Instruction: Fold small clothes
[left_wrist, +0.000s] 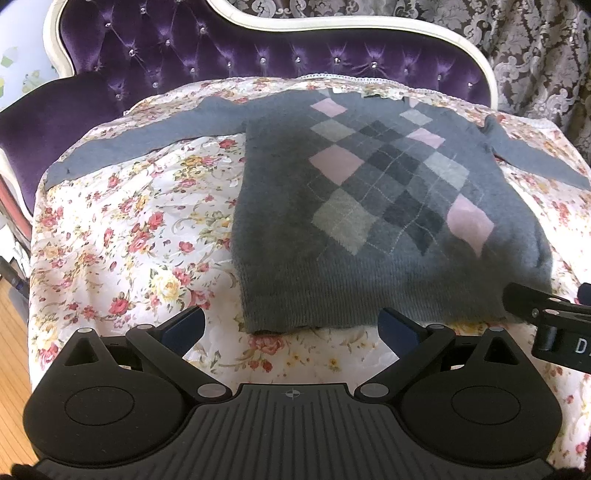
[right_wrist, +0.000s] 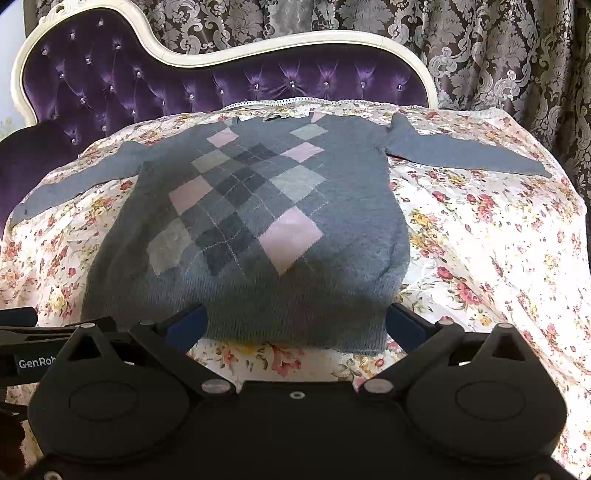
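Across the middle of the floral quilt (left_wrist: 122, 236): grey argyle sweater (left_wrist: 369, 206) flat, face up, sleeves out toward both side edges, collar at far edge by purple tufted headboard (left_wrist: 221, 55). Left gripper (left_wrist: 291, 326) spread, empty, at hem. Right gripper (right_wrist: 295, 325) spread, empty, over hem.

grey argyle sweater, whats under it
The grey argyle sweater lies flat, sleeves spread, on a floral quilt draped over the purple tufted sofa. The quilt hides the seat, and whatever lies beneath the sweater's body is covered.
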